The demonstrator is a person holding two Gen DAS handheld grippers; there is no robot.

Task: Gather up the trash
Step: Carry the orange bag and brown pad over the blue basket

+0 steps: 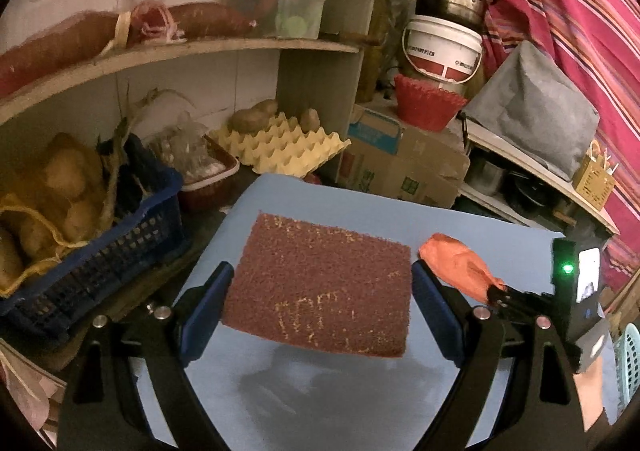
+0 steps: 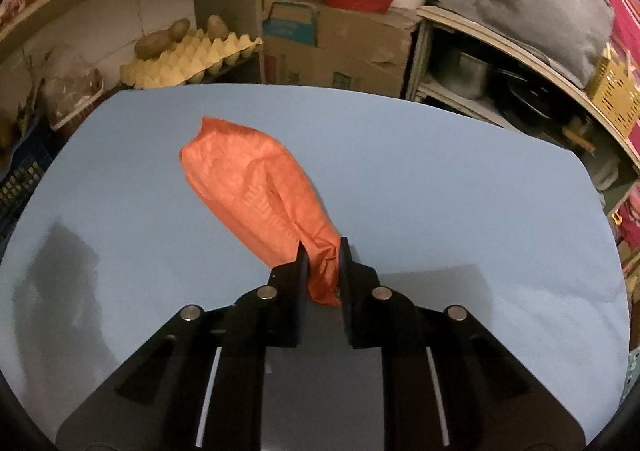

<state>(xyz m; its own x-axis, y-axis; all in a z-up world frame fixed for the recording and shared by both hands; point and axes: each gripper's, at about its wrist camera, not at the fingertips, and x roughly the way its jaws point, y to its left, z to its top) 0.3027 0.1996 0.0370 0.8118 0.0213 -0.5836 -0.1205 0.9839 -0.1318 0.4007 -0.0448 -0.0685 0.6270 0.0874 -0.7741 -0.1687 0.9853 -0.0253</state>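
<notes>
Orange bag (image 2: 256,187) in right gripper (image 2: 322,271)

Left tool (image 1: 322,291) spread wide, gripping; right tool (image 2: 322,263) nearly closed, pinching, angled down.

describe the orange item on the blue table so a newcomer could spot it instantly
Start at the blue table. At its middle the right gripper pinches one end of an orange bag, crumpled and sausage-shaped. The only neighbour is the flat, rough brown pad between the left gripper's fingers; the bag is bright, soft and puffy.
</notes>
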